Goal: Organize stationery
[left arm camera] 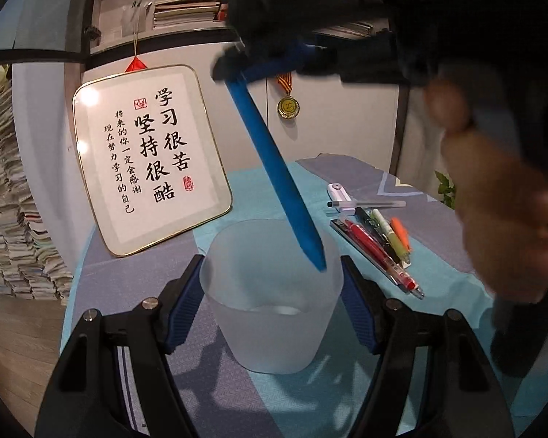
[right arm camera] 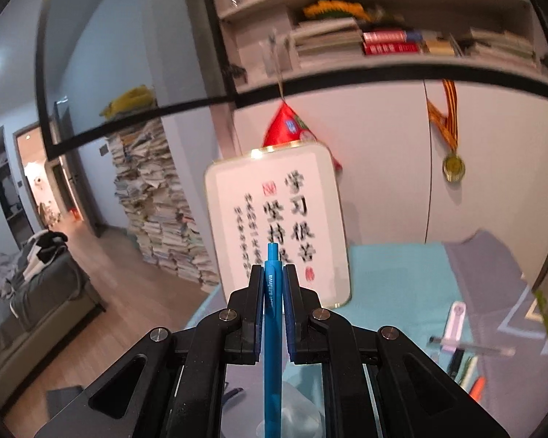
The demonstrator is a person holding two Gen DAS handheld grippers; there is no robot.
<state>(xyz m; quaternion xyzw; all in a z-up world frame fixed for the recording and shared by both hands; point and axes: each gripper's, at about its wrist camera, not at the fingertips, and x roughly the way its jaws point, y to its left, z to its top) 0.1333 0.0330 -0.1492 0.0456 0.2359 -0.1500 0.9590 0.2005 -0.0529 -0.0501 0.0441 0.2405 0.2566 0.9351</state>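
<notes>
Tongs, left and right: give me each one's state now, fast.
Left tongs: closed on the frosted cup.
Right tongs: shut on the blue pen, tip at the cup's mouth.

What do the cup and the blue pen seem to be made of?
Cup: probably frosted plastic, matte and translucent; the tablecloth shows through it only dimly, so frosted glass is also possible. Blue pen: likely plastic, smooth and opaque, with pale printed lettering on the barrel in the right wrist view.

Home study: bookshelves [right arm camera: 383, 29], sofa [right arm camera: 36, 292]
</notes>
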